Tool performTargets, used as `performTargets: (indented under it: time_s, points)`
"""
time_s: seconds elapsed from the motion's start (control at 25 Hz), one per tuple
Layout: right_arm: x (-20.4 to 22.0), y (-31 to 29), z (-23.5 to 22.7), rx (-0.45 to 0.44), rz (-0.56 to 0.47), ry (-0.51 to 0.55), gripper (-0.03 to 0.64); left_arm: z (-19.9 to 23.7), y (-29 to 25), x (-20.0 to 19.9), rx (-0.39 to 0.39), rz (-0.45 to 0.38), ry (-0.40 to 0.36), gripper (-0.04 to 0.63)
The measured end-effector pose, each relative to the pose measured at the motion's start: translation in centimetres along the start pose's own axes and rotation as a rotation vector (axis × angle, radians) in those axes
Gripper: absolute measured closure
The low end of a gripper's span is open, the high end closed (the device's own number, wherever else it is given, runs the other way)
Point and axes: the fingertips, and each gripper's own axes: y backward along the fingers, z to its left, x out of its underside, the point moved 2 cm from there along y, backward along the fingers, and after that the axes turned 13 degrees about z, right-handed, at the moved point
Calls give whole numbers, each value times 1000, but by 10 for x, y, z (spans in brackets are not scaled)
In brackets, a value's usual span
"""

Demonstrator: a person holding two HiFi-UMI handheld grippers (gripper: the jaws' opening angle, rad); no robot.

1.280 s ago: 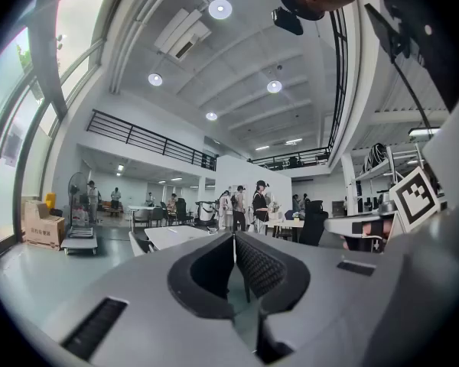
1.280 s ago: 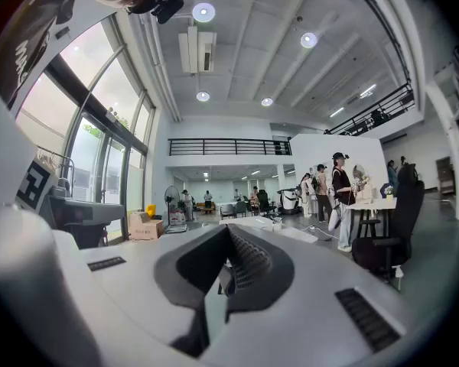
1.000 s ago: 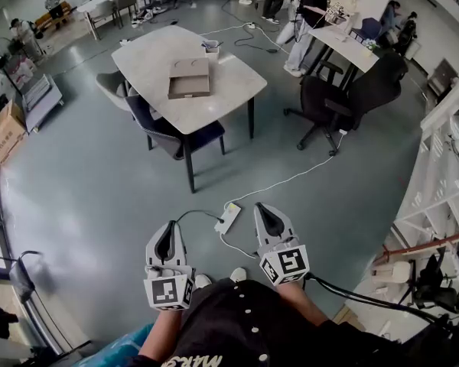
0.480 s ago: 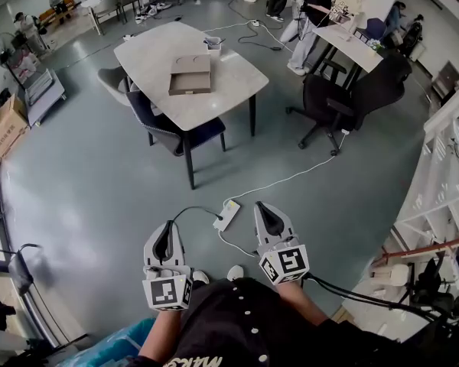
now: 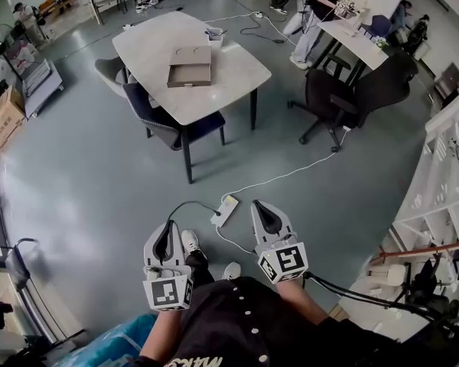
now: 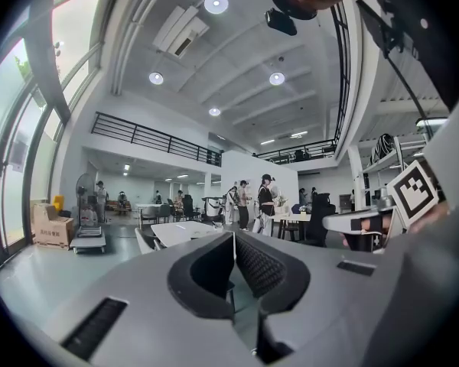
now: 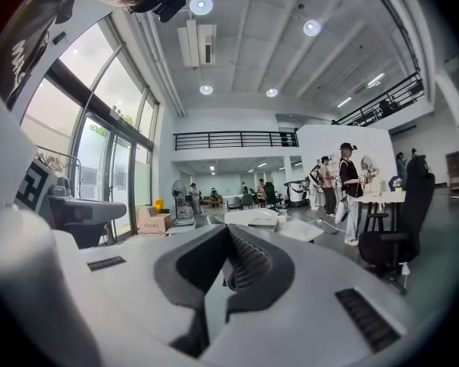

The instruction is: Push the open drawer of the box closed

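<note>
The flat brown box [image 5: 190, 66] lies on the pale table [image 5: 153, 44] far ahead, its shallow drawer drawn out toward the table's near edge. Both grippers hang level at the person's waist, well short of the table and over the grey floor. My left gripper [image 5: 167, 226] has its jaws together with nothing between them; its own view shows the tips [image 6: 233, 235] meeting. My right gripper [image 5: 258, 205] is shut and empty too, its tips [image 7: 228, 228] closed. In the right gripper view the table [image 7: 294, 229] lies small and distant.
A white power strip [image 5: 226, 209] and its cables lie on the floor just ahead of the grippers. A dark chair [image 5: 164, 125] stands at the table's near side, a black office chair [image 5: 344, 90] to the right, white shelving [image 5: 444, 182] far right. People stand at the back.
One of the person's shoes has stepped forward beside the left gripper. Both grippers keep their place and stay shut.
</note>
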Motion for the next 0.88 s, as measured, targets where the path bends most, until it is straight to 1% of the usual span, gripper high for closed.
performTargets:
  time_s: [0.16, 0.36, 0.64, 0.88]
  points:
    - [-6, -26, -9, 22, 0, -7, 620, 14, -28, -8, 15, -12, 0, 577]
    - [-28, -68, -16, 53, -17, -2, 620, 43, -66, -28, 35, -32, -10, 577]
    - [-50, -122, -18, 58, -27, 9, 620, 80, -114, -49, 44, -50, -16, 577]
    - [-65, -166, -19, 79, -29, 4, 620, 113, -146, -63, 57, -59, -21, 577]
